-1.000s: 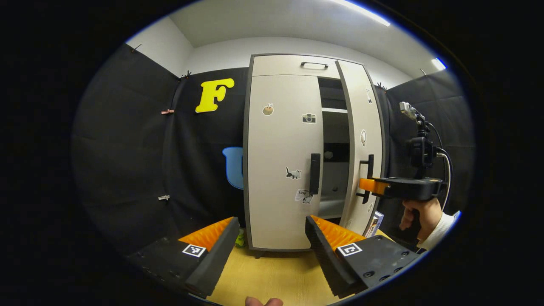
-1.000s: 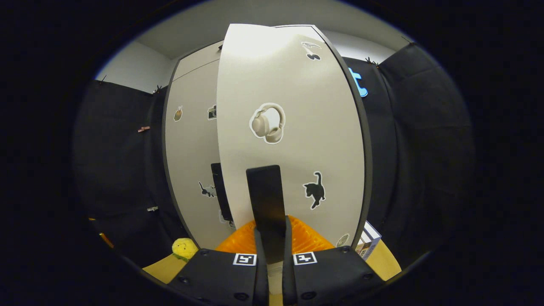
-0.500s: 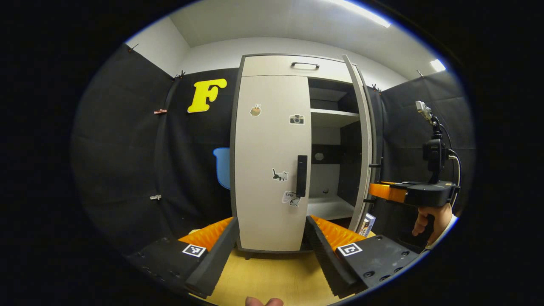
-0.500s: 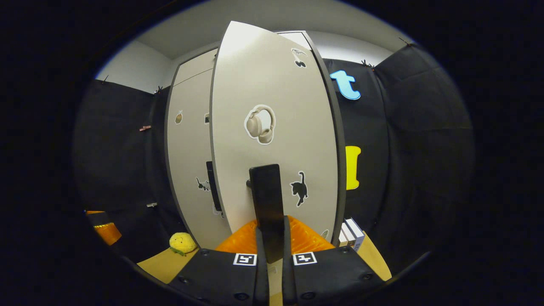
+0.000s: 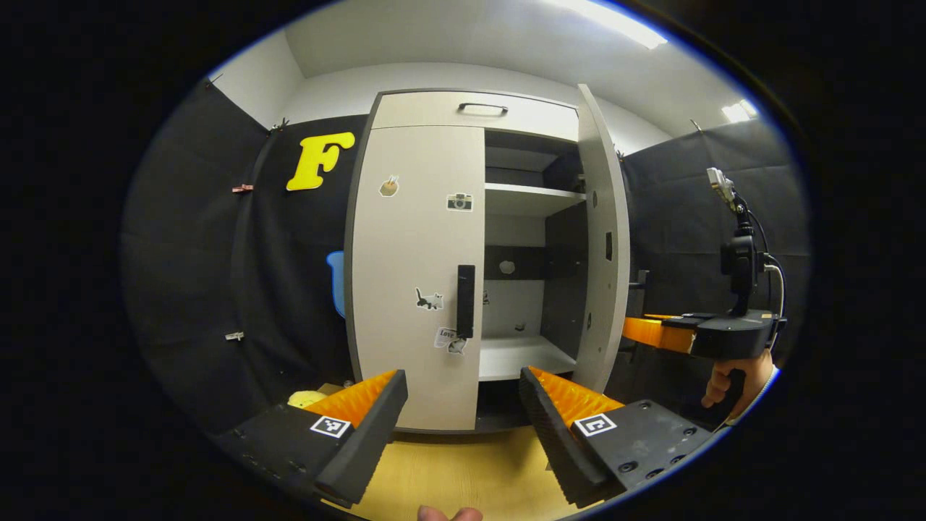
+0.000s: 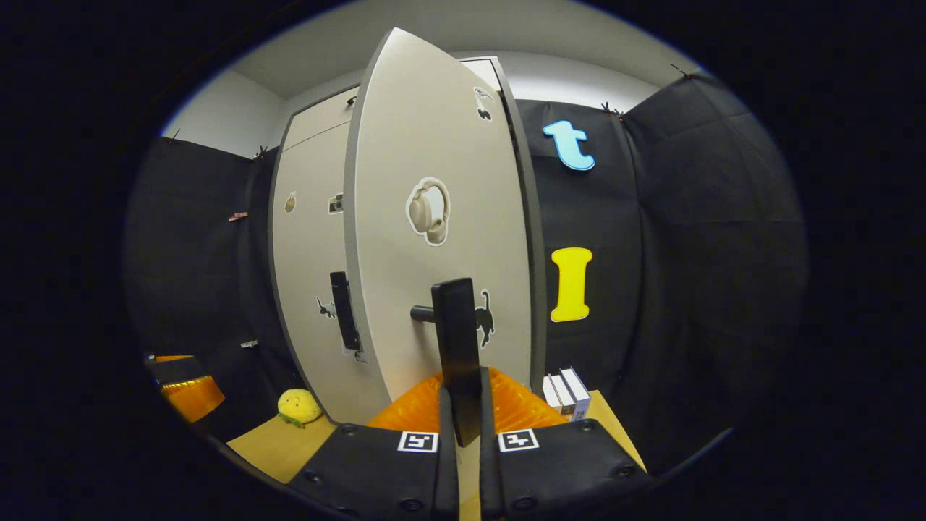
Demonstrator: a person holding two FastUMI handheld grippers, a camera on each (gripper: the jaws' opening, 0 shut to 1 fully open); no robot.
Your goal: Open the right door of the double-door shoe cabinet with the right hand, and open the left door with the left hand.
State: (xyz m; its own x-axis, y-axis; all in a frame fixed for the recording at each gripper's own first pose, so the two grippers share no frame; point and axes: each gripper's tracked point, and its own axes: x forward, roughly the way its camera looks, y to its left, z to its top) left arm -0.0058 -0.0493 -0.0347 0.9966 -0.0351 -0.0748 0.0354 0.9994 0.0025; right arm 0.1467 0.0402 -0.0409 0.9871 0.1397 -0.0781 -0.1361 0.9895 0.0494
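Right door point(image 5: 599, 239) has swung wide, right hand-held gripper point(image 6: 463, 405) still pinching its handle point(image 6: 457, 340); left hand-held gripper point(image 5: 463, 409), fingers spread, faces the shut left door point(image 5: 416, 275) — that's next.

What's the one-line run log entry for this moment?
right gripper: shut on black right door handle | beige right door: open | left gripper: open | beige left door: closed

Beige shoe cabinet point(image 5: 427, 108), right door point(image 5: 600, 239) wide open, left door point(image 5: 416, 275) shut.

Left gripper point(image 5: 463, 405) fingers spread before closed left door point(image 5: 416, 275), right door point(image 5: 602, 246) swung wide
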